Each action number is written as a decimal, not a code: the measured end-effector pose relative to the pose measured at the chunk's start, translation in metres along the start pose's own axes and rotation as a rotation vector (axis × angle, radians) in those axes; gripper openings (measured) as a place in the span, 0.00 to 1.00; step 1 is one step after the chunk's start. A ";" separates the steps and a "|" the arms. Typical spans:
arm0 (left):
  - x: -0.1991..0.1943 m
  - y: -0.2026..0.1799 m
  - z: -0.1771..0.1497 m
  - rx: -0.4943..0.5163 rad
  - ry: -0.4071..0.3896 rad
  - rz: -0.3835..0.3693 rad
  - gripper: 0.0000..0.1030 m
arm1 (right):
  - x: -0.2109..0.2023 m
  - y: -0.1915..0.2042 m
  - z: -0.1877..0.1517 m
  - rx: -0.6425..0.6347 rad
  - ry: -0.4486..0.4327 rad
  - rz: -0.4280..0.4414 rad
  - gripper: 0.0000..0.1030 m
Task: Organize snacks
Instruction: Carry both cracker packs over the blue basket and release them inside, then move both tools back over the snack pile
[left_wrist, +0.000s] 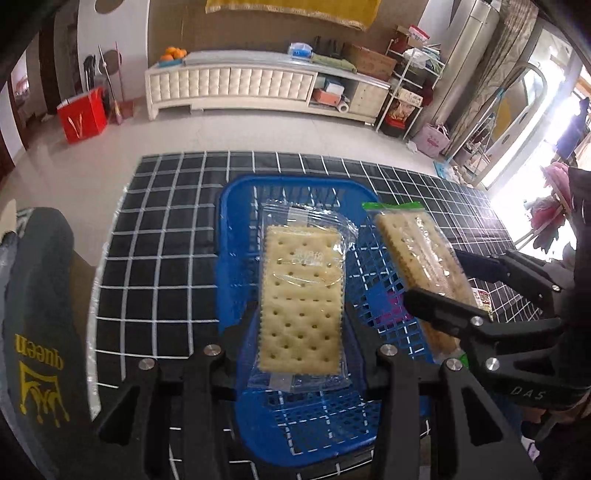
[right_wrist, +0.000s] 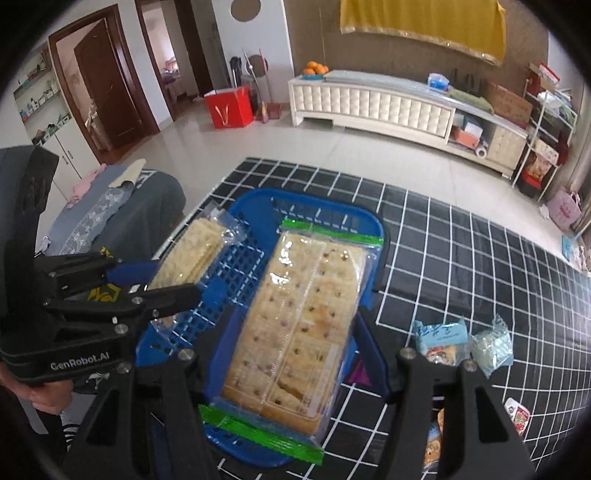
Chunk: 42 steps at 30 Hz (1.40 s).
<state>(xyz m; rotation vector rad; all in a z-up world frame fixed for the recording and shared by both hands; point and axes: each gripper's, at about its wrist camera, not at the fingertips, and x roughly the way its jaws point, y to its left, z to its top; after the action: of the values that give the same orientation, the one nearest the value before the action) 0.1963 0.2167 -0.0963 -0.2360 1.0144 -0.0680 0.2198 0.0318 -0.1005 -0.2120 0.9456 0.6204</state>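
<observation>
A blue plastic basket (left_wrist: 236, 225) (right_wrist: 255, 206) stands on the black grid tablecloth (left_wrist: 166, 240). My left gripper (left_wrist: 295, 332) is shut on a clear-wrapped cracker pack (left_wrist: 301, 280), held flat over the basket's left half. My right gripper (right_wrist: 299, 332) is shut on a wider cracker pack with green sealed ends (right_wrist: 295, 317), held over the basket's right half. Each wrist view shows the other side too: the right gripper (left_wrist: 447, 284) with the green-edged pack (left_wrist: 413, 240) tilted on edge, and the left gripper (right_wrist: 162, 284) with the clear pack (right_wrist: 192, 254).
Several small snack packets lie on the cloth right of the basket, among them a blue one (right_wrist: 441, 341) and a pale one (right_wrist: 493, 347). A grey cushion printed "queen" (left_wrist: 40, 314) sits past the table's left edge. Tiled floor and a white cabinet (left_wrist: 229, 88) lie beyond.
</observation>
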 end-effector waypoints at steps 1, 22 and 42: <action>0.006 0.000 -0.001 -0.004 0.012 -0.002 0.39 | 0.002 0.001 0.000 0.001 0.005 0.003 0.64; 0.004 -0.003 -0.011 0.020 0.003 0.069 0.46 | 0.015 0.009 0.001 -0.079 0.029 -0.009 0.69; -0.048 -0.059 -0.030 0.107 -0.062 0.094 0.53 | -0.071 -0.005 -0.024 -0.022 -0.075 -0.041 0.83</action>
<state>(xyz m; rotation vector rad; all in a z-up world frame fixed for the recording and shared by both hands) 0.1485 0.1623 -0.0581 -0.0923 0.9558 -0.0286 0.1752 -0.0114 -0.0574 -0.2256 0.8602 0.5967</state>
